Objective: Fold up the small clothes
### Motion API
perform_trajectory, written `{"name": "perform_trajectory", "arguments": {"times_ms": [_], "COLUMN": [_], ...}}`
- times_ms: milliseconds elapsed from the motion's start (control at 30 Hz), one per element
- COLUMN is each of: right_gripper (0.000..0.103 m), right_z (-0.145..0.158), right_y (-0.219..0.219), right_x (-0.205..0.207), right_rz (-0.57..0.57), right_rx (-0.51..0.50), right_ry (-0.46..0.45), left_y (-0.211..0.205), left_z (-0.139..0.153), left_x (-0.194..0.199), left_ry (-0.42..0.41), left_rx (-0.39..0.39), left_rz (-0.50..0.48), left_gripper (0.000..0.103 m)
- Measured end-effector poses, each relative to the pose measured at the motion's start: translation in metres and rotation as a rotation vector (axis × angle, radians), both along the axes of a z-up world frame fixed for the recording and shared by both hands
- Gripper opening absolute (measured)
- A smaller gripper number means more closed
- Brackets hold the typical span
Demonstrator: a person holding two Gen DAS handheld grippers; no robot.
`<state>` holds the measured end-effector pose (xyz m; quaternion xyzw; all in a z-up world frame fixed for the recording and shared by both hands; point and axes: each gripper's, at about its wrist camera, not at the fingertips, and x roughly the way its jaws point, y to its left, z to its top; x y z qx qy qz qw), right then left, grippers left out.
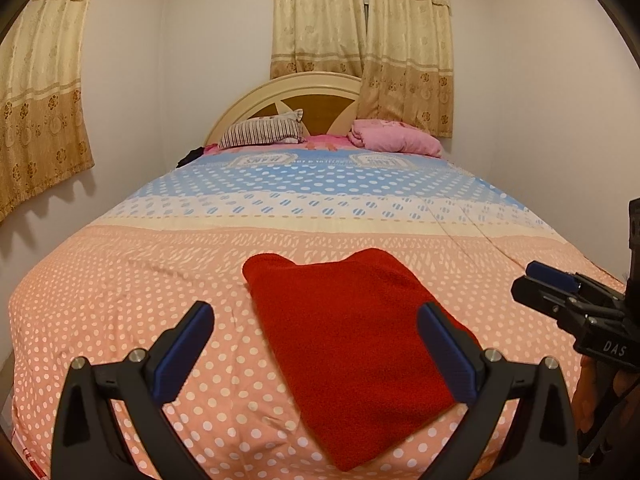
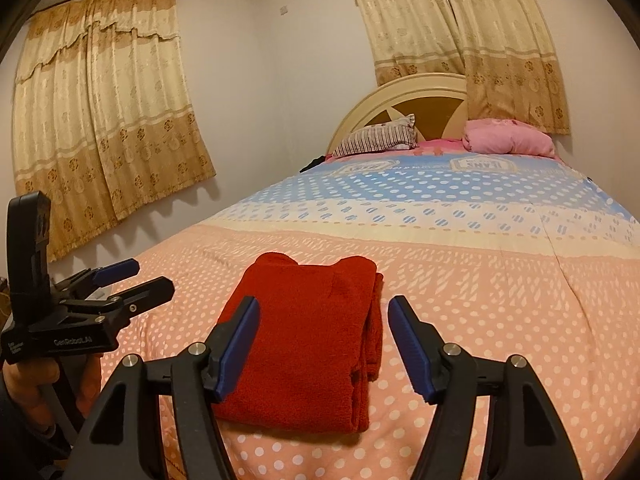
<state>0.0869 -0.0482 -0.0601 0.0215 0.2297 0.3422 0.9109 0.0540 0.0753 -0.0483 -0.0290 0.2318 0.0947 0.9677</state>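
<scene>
A red knitted garment [image 1: 352, 328] lies folded into a thick rectangle on the bed's pink dotted cover; it also shows in the right wrist view [image 2: 304, 344], with stacked folded edges along its right side. My left gripper [image 1: 316, 344] is open and empty, held above the garment's near left part. My right gripper [image 2: 320, 340] is open and empty, hovering over the garment's near end. Each gripper shows in the other's view, the right one [image 1: 536, 280] at the far right and the left one [image 2: 136, 276] at the far left, both off the cloth.
The bed [image 1: 120, 288] runs away from me to a cream headboard [image 1: 288, 92]. A striped pillow [image 1: 264, 132] and a pink bundle [image 1: 396, 136] lie at its head. Walls with beige curtains [image 1: 40, 92] stand close on the left and behind.
</scene>
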Motion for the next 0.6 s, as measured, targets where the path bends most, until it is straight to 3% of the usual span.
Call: {"name": "perform_trajectory", "arguments": {"times_ms": [600], "right_gripper": [0.068], "right_z": [-0.0029], "right_y": [-0.0014], "right_x": [0.0052], "right_rz": [-0.013], "right_rx": [0.013], "right_ry": [0.030], "left_y": [0.0003], "left_z": [-0.0020], "left_x": [0.0011], "left_ry": [0.008], "left_rx": [-0.004], "left_rz": [0.001], "left_gripper": [0.103]}}
